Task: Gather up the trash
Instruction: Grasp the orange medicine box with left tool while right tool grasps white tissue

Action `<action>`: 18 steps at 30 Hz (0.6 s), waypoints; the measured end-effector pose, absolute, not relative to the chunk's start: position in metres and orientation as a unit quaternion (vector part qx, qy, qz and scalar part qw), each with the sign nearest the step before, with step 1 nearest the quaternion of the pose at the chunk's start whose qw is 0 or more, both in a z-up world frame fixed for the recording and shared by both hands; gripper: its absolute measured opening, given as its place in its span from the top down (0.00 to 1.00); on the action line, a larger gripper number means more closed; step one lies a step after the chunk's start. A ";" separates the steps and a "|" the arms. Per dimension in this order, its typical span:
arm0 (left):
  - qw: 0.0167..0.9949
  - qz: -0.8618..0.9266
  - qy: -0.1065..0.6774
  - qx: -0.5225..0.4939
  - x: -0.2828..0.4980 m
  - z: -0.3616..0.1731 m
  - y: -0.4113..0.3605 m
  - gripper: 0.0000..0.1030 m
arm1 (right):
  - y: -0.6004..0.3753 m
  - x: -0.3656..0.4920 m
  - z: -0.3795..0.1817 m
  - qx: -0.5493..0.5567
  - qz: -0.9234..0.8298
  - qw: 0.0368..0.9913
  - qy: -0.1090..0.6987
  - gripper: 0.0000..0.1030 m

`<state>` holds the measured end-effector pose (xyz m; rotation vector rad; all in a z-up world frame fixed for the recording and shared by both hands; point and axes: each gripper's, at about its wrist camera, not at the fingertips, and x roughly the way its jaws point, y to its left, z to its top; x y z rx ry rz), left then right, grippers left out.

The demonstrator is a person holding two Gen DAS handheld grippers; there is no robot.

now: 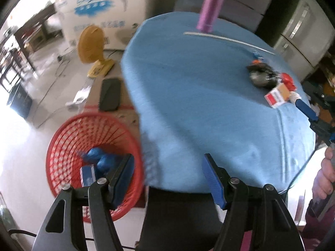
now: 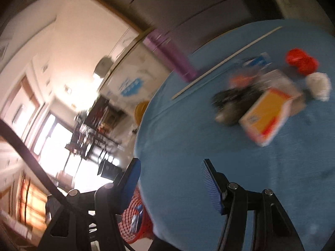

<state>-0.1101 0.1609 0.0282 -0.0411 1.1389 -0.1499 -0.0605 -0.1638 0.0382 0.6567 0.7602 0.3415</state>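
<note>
**Both tongs empty over blue surface**

Left tongs (image 1: pixel 168 179) spread apart, nothing between them, at the near edge of the round blue-clothed surface (image 1: pixel 199 96). Right tongs (image 2: pixel 169 183) likewise apart, empty. Red plastic mesh basket (image 1: pixel 69 146) on the floor beside the surface holds crumpled blue scraps (image 1: pixel 100 159). Orange-and-white carton (image 2: pixel 266 115), black crumpled wrapper (image 2: pixel 228 102) and red lump (image 2: pixel 301 60) lie clustered on the cloth. Purple tumbler (image 1: pixel 210 6) upright at far side.

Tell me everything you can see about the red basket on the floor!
The red basket is round, made of open plastic mesh with a thick rim. It stands upright on the pale floor, beside the blue-covered table and lower than its top. Inside lie crumpled blue trash and a small blue box. No gripper touches it.
</note>
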 end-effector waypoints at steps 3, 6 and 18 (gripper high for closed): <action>0.845 -0.098 0.526 -0.001 -0.102 0.040 0.133 0.35 | -0.210 -0.076 0.042 0.333 0.121 0.870 0.342 0.38; 0.849 -0.132 0.511 0.021 -0.095 0.051 0.099 0.33 | -0.257 -0.094 0.042 0.356 0.073 0.874 0.324 0.38; 0.828 -0.240 0.501 0.072 -0.056 0.049 -0.024 0.33 | -0.363 -0.135 0.013 0.431 -0.051 0.848 0.304 0.38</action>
